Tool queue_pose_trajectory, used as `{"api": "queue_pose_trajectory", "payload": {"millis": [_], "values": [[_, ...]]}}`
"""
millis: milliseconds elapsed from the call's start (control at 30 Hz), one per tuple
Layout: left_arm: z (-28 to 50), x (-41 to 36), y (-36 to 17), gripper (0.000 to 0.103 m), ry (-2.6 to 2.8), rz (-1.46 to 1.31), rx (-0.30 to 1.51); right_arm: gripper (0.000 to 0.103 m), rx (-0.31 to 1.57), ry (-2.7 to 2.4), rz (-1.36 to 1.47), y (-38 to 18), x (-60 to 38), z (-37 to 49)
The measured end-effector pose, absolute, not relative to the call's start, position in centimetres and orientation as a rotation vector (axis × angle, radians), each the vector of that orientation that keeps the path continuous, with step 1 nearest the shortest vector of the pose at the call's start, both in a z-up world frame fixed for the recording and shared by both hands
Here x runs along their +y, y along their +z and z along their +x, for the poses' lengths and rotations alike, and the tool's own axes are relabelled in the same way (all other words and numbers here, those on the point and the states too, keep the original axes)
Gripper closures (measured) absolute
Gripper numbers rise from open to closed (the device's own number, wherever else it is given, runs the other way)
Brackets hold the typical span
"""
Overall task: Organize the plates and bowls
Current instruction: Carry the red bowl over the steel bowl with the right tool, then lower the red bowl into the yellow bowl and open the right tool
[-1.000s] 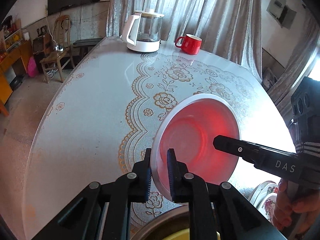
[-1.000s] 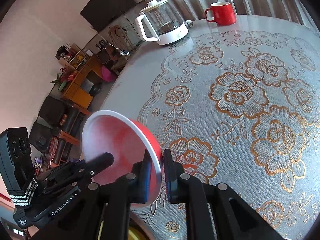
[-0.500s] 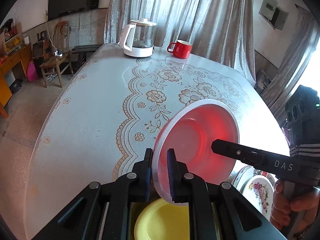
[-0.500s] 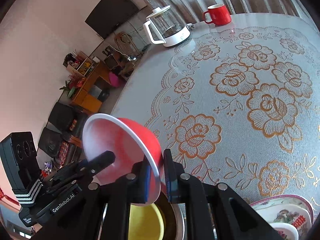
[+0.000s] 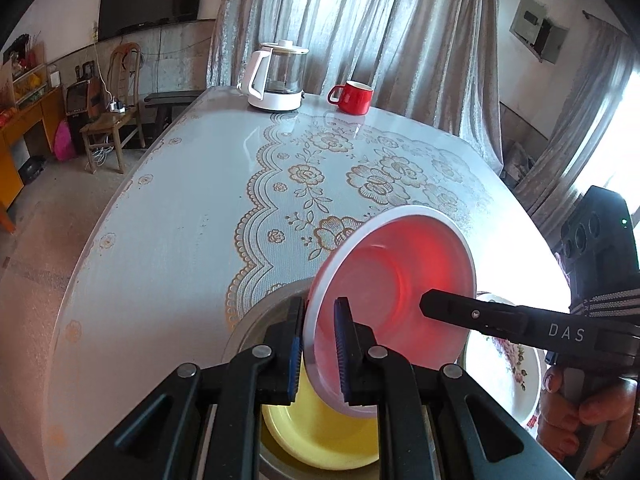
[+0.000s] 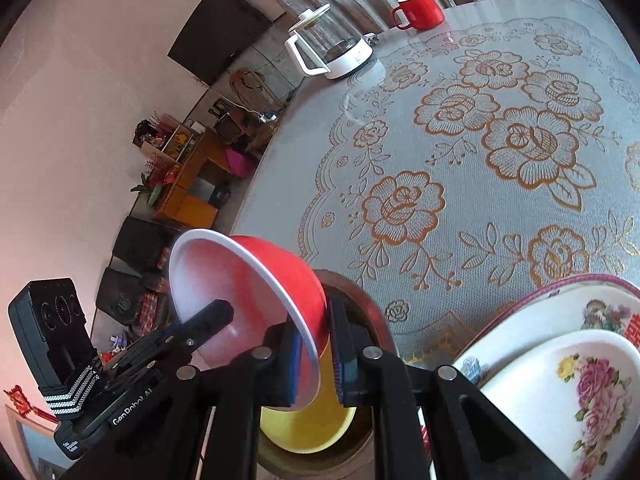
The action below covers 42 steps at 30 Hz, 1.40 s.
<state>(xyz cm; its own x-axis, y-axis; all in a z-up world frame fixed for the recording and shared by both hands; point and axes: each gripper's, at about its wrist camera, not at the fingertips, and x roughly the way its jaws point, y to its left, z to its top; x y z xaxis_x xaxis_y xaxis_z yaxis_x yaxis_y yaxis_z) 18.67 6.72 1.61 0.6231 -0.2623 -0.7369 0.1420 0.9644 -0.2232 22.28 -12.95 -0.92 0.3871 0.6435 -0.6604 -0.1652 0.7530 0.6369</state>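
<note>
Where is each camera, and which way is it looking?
Left wrist: sits on the left gripper, looks along its fingers across the table to the kettle; the right gripper and hand show.
Right wrist: sits on the right gripper, looks over the table toward the mug, flowered plates beside it; the left gripper shows.
Both share: the red bowl pinched by both grippers above the yellow bowl.

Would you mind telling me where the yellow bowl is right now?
The yellow bowl sits low in both wrist views, nested inside a metal basin at the table's near edge, directly beneath the tilted red bowl, with the floral plates to its right.
</note>
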Motion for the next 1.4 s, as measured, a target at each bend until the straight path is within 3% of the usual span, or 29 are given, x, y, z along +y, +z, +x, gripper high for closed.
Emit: {"api": "queue_pose_trajectory", "payload": {"millis": [667, 733, 800, 1000, 1400], "values": [[15.3, 7.9, -1.8, 0.088, -0.245, -0.197, 0.943, 0.09, 1.137, 0.548, 0.54, -3.4, -11.9, 18.1], [15.3, 8.0, -2.1, 0.083, -0.233, -0.202, 0.95, 0.09, 1.145, 0.539, 0.533, -3.6, -11.8, 18.1], [15.2, 8.1, -2.2, 0.07, -0.222, -0.198, 0.944, 0.09, 1.147, 0.52, 0.533, -3.7, -11.9, 18.0], [15.3, 8.6, -2.3, 0.059, -0.216, -0.22, 0.931, 0.089, 1.135, 0.499, 0.485, -3.6, -11.9, 17.8], [15.9, 7.6, -2.8, 0.059, -0.23, -0.202, 0.932, 0.084, 1.123, 0.483, 0.478, -3.4, -11.7, 18.0]]}}
